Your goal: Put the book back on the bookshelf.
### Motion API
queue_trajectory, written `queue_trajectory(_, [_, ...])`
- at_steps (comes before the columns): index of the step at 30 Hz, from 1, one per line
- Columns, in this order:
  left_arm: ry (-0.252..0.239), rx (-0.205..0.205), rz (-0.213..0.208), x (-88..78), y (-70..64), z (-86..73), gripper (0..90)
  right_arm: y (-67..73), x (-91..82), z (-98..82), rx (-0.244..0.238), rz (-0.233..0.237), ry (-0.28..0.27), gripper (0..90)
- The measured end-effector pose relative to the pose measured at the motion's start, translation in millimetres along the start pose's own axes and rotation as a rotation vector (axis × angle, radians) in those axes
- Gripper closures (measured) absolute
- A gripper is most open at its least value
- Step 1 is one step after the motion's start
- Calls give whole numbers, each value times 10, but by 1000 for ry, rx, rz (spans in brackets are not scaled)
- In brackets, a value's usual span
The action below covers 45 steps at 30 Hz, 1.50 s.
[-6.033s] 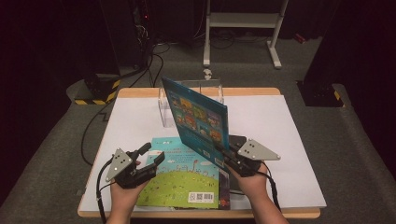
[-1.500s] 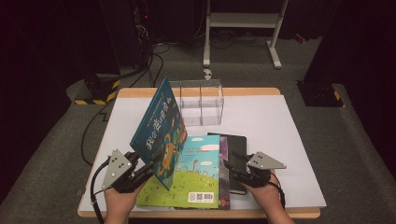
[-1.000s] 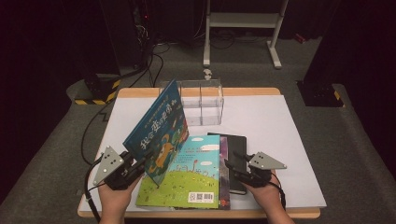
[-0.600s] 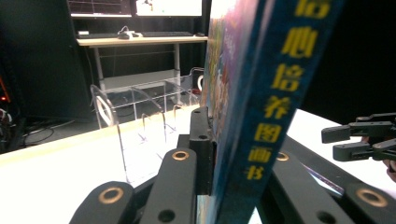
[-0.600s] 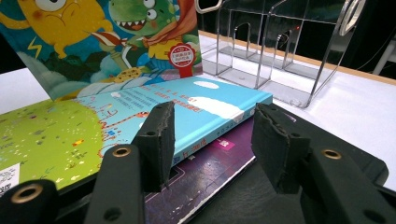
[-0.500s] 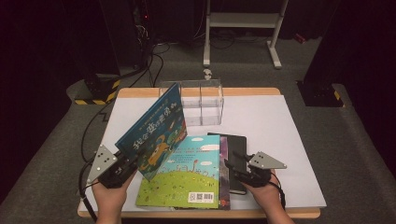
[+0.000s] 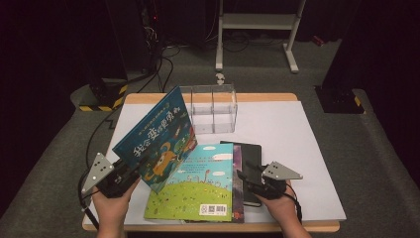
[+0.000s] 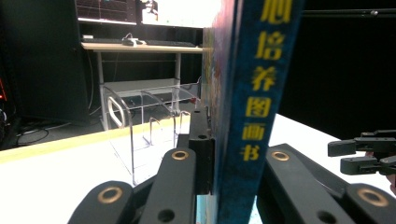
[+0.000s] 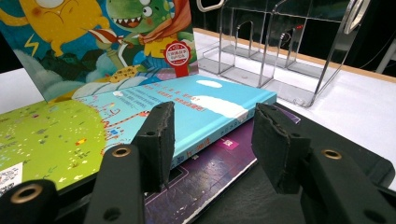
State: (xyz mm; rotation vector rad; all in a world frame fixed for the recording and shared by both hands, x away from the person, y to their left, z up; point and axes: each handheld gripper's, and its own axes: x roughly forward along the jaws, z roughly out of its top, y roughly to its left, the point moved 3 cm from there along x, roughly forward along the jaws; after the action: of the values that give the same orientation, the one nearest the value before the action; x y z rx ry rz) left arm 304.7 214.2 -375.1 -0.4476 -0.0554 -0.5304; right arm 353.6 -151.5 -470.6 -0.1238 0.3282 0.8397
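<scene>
My left gripper [image 7: 134,172] is shut on the spine of a blue picture book [image 7: 158,141], which it holds off the table, tilted back to the left. In the left gripper view the spine [image 8: 254,93] stands between the jaws of that gripper [image 8: 238,158]; they have just eased open slightly but still clamp it. A green and light-blue book [image 7: 198,186] lies flat on a purple book [image 7: 238,178] and a black notebook [image 7: 250,153]. My right gripper [image 7: 247,179] rests open at the stack's right edge. Its jaws [image 9: 212,135] stand apart over the purple book [image 9: 210,172].
A clear acrylic divider rack [image 7: 210,109] stands behind the books on the white mat [image 7: 297,134]; it is also in the right gripper view [image 9: 280,51]. Black cables trail off the table's left. A white metal stand [image 7: 257,25] is on the floor beyond.
My left hand has drifted left, and the blue book has leaned further left and lower. My right gripper has stayed put at the stack.
</scene>
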Motion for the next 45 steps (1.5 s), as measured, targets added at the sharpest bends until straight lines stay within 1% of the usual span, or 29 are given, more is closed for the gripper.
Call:
queue_trajectory(11, [-10, -12, 8, 13, 42, 5, 791, 20, -2, -9, -3, 1, 5, 491])
queue_trajectory(18, [-20, -24, 14, 81, 84, 25, 788, 16, -55, -70, -1, -13, 18, 491])
queue_trajectory(20, [-21, -17, 13, 116, 88, 20, 778, 4, -93, -97, 2, -25, 22, 491])
queue_trajectory(25, [-23, -9, 13, 163, 74, 10, 766, -8, -140, -120, 9, -36, 22, 491])
queue_trajectory(28, [-34, 13, 38, 197, 60, -11, 735, -19, -165, -130, 9, -44, 22, 491])
queue_trajectory(29, [-33, 18, 40, 196, 64, -8, 756, -19, -172, -132, 10, -45, 23, 491])
queue_trajectory(30, [-29, 4, 24, 193, 57, -2, 782, -17, -177, -134, 10, -46, 23, 492])
queue_trajectory(32, [-18, 9, 22, 189, 46, -4, 807, -16, -181, -137, 9, -48, 23, 492])
queue_trajectory(34, [-19, 14, 24, 200, 15, -9, 823, -15, -177, -138, 15, -46, 24, 492])
queue_trajectory(35, [-16, 23, 28, 209, -4, -10, 823, -15, -177, -138, 15, -46, 24, 492])
queue_trajectory(37, [-22, 22, 43, 251, -37, 24, 828, -16, -184, -134, 16, -48, 19, 492])
queue_trajectory(39, [-31, 21, 55, 304, -34, 79, 830, -15, -189, -134, 20, -45, 16, 492])
queue_trajectory(41, [-26, 16, 67, 365, -7, 137, 831, -17, -190, -134, 22, -43, 15, 493])
queue_trajectory(42, [-12, 29, 88, 440, 25, 203, 831, -14, -195, -128, 19, -38, 10, 493])
queue_trajectory(43, [-12, 29, 88, 440, 25, 203, 831, -14, -195, -128, 19, -38, 10, 493])
queue_trajectory(44, [-10, 41, 100, 479, 31, 238, 831, -11, -197, -125, 18, -37, 9, 493])
queue_trajectory(45, [-14, 68, 121, 557, 37, 307, 831, -8, -201, -123, 18, -36, 8, 493])
